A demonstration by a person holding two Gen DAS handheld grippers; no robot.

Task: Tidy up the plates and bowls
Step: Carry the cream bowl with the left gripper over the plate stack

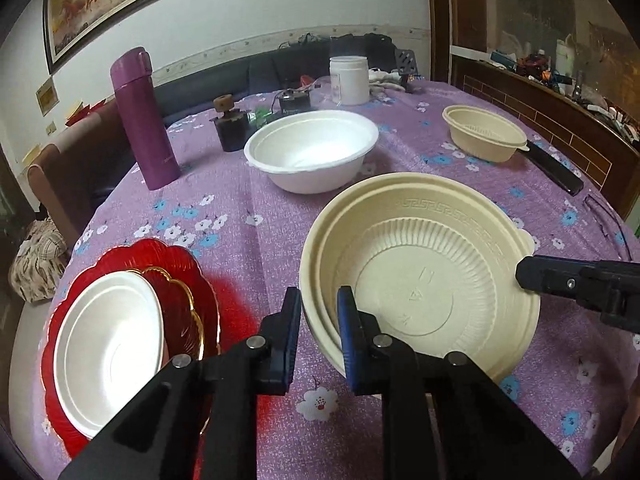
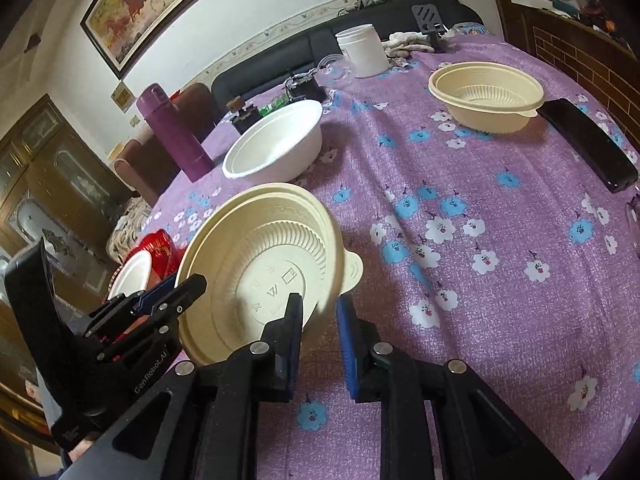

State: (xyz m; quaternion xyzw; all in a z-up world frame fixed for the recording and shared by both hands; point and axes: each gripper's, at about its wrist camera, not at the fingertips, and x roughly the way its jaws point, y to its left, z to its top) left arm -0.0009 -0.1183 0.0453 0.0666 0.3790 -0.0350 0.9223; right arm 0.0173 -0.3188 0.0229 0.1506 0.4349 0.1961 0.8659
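I hold the big cream ribbed bowl (image 1: 420,276) from both sides. My left gripper (image 1: 319,312) has its fingers astride the rim at the bowl's seven o'clock, one pad outside the wall and one inside, closed down on it as far as I can judge. My right gripper (image 2: 319,320) straddles the rim near the tab handle at the bowl's four o'clock; a sliver of gap shows beside the wall, so I cannot tell whether it truly pinches. A second rim line shows inside this bowl, so I judge it is two cream bowls already nested.

Done so far, by my reading: at nine o'clock from the left gripper the white plate (image 1: 106,350) lies on the red scalloped plates (image 1: 180,280), so the plates look stacked.

Left to do: the white foam bowl (image 1: 312,150) stands alone at twelve o'clock, near the purple flask (image 1: 142,120), and the small cream bowl (image 1: 482,132) sits well apart at two o'clock beside a black remote (image 1: 554,168). Both bowls are loose on the purple floral cloth (image 1: 248,216), so I judge the bowl half is barely begun.
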